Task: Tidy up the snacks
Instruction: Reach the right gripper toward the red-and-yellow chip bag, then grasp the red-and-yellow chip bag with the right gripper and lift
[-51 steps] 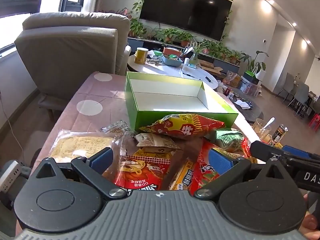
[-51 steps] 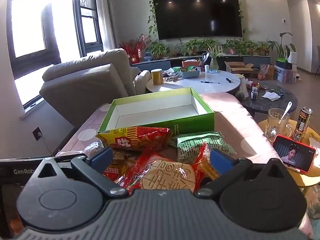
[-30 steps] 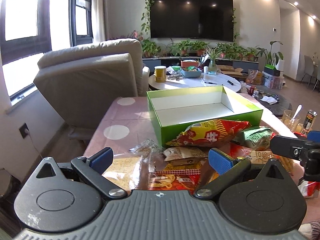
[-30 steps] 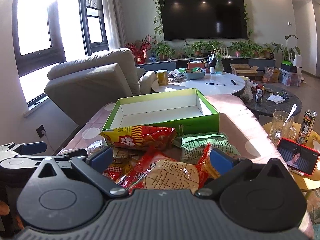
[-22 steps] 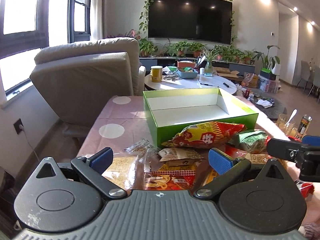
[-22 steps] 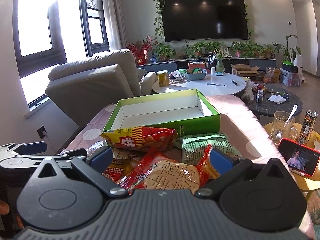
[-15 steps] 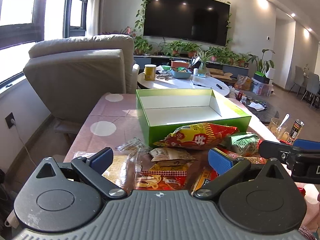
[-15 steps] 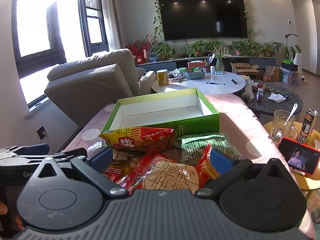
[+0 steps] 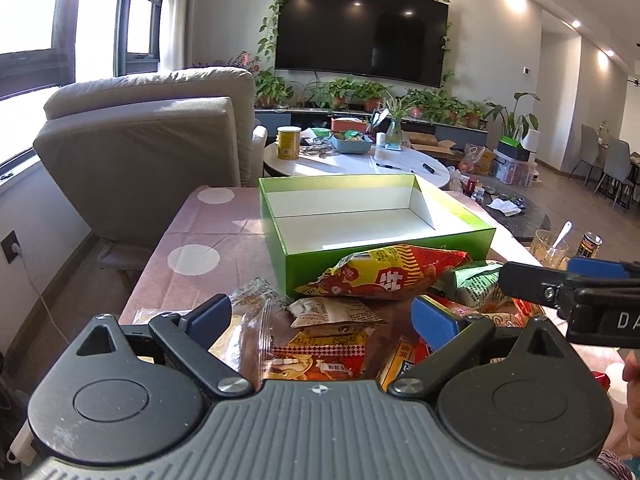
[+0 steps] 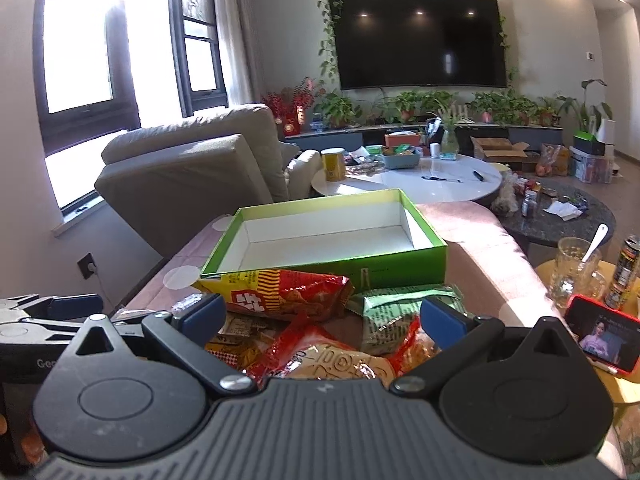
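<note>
A pile of snack packets lies on the pink dotted table in front of an empty green box. A red and yellow chip bag leans on the box's front wall, with a green packet to its right. My left gripper hovers over a beige packet and a clear noodle packet; its jaws are closing, wide apart and pressing on nothing. My right gripper stands open above a red cracker packet, near the chip bag and the green packet.
A grey armchair stands beyond the table's left side. Behind the box is a white round table with clutter. On the right are a glass with a spoon, a can and a red phone.
The left view has swung slightly, so the box sits a little lower and further left in it. The left jaws have narrowed a little. The right gripper has hardly moved.
</note>
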`<state>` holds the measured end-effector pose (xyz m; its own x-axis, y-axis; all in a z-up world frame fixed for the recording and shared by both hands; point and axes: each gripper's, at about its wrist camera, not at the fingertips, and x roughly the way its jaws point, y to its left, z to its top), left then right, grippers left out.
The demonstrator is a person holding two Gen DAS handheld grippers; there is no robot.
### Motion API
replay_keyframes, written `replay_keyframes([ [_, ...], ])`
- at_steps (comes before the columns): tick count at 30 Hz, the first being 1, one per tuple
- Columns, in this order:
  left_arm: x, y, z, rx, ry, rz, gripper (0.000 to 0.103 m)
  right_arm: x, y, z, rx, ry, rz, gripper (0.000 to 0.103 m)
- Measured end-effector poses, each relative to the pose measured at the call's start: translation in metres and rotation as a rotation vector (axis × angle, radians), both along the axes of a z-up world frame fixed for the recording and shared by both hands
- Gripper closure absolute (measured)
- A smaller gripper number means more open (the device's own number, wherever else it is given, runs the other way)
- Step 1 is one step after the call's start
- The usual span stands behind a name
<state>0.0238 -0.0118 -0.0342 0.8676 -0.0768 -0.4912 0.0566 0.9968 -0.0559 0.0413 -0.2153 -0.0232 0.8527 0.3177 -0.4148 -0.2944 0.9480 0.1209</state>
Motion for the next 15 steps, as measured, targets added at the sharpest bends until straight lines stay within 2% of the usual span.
replay_keyframes([
  [4,0.011,-0.005,-0.003,0.011,0.018,-0.014,0.011,0.008,0.002,-0.004,-0.019,-0.015,0.039,0.034],
  [10,0.030,-0.008,-0.008,-0.002,0.045,-0.052,0.020,0.030,-0.002,-0.011,0.002,0.028,0.088,0.034],
  [12,0.037,-0.008,-0.010,-0.012,0.045,-0.083,0.030,0.038,-0.005,-0.014,0.019,0.047,0.110,0.035],
  [15,0.048,-0.008,-0.015,-0.005,0.051,-0.118,0.035,0.052,-0.008,-0.018,0.042,0.067,0.114,0.035],
])
